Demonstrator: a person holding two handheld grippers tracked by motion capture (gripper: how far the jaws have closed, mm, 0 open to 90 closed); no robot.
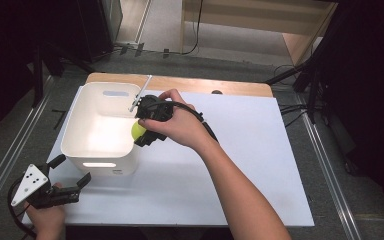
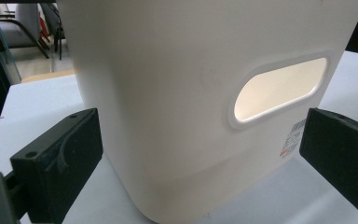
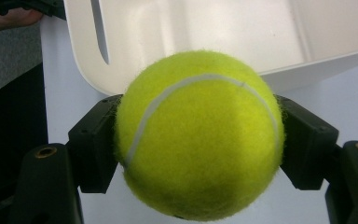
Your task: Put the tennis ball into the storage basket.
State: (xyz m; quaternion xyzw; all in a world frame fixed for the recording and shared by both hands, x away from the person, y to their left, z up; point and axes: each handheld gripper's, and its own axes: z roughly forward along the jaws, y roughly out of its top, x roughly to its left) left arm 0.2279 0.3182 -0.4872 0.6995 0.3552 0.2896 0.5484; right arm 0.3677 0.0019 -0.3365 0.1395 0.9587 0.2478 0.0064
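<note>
Nearest, at the front left corner of the white tabletop [image 1: 260, 165], left gripper [image 1: 72, 181] held low in the person's left hand [image 1: 47, 220], fingers spread wide and closed on nothing, aimed at the near wall of the white bin [image 1: 100, 167] with its slotted handle hole [image 2: 279, 91]; in the left gripper view, black fingers [image 2: 60, 158] standing either side of that wall and apart from it, short of any contact. Farther in, right hand [image 1: 180, 125] reaching across from the right with the right gripper [image 1: 145, 131] tipped down at the bin's right rim, fingers [image 3: 93, 149] clamped on a yellow-green tennis ball [image 3: 198, 135], one pad pressing each flank, white seam curving over the top. Ball seated squarely between the pads, bulging out toward the camera, no long axis to speak of, being round. In the high view, ball [image 1: 138, 130] sitting at or just over the right rim, level with the top edge; whether fully inside the rim line hard to tell. Open bin cavity lying just leftward and below the held ball, bare white floor visible beyond it in the right gripper view. Judged: right hand far nearer the drop point than the left, the coming release depending on the ball clearing that rim inward. Farthest back, wooden edge and grey floor
</note>
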